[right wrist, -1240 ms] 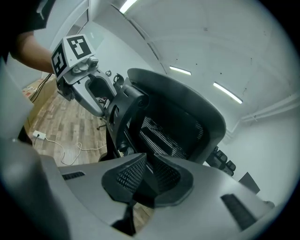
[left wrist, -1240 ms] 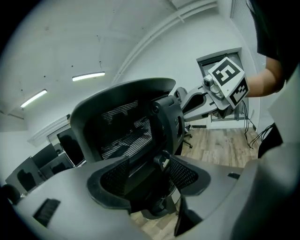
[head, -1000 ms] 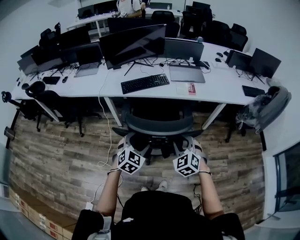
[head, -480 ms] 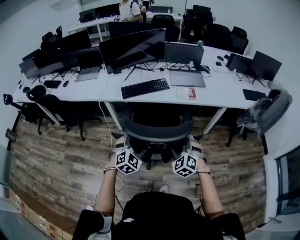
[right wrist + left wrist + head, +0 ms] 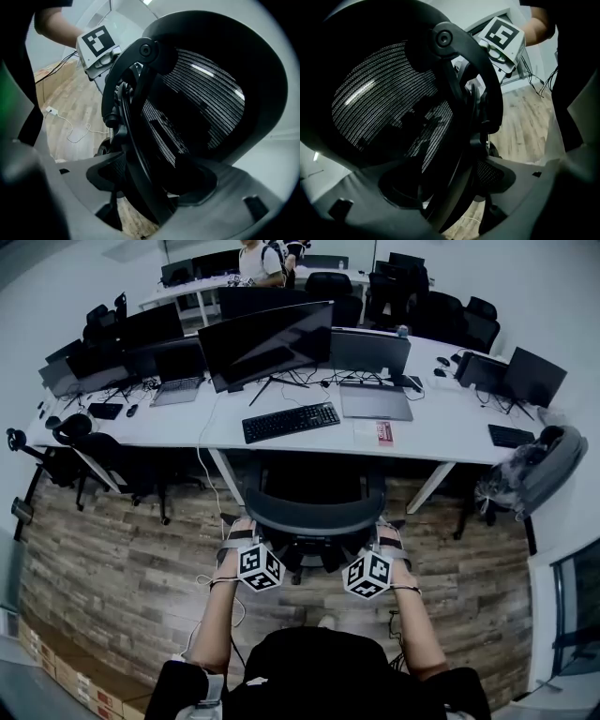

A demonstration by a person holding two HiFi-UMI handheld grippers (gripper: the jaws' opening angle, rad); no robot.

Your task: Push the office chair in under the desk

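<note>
- Office chair (image 5: 314,514), black, with a mesh backrest in a plastic frame, stands at the front edge of the long white desk (image 5: 441,423). It is between the desk's two slanted white legs (image 5: 427,486), with its backrest toward the person. How far the seat reaches under the top I cannot tell.
- Brown wood-look planks cover the floor (image 5: 112,559); the walls are pale, and a second row of desks runs behind.
- Two handheld tools are in use: the left gripper (image 5: 236,532) and the right gripper (image 5: 389,532) sit at either side of the backrest. Both have just been opening their jaws. Each pair stands wide apart with the backrest's rim between the jaws, not clamped.
- On the desk ahead of the chair are:
  - one black keyboard (image 5: 291,421)
  - one big dark monitor (image 5: 267,343)
  - one smaller monitor (image 5: 368,348) beside it
  - one closed grey laptop (image 5: 375,401)
  - one red-and-white card (image 5: 384,432)
- One white cable (image 5: 208,479) hangs from the desk by the left leg and trails onto the floor, just beside the chair's base.
- Further left along the desk stand other black chairs (image 5: 103,451); to the right a grey backpack (image 5: 539,465) rests on a seat.
- One person in a white top (image 5: 258,257) is at the far desks.
</note>
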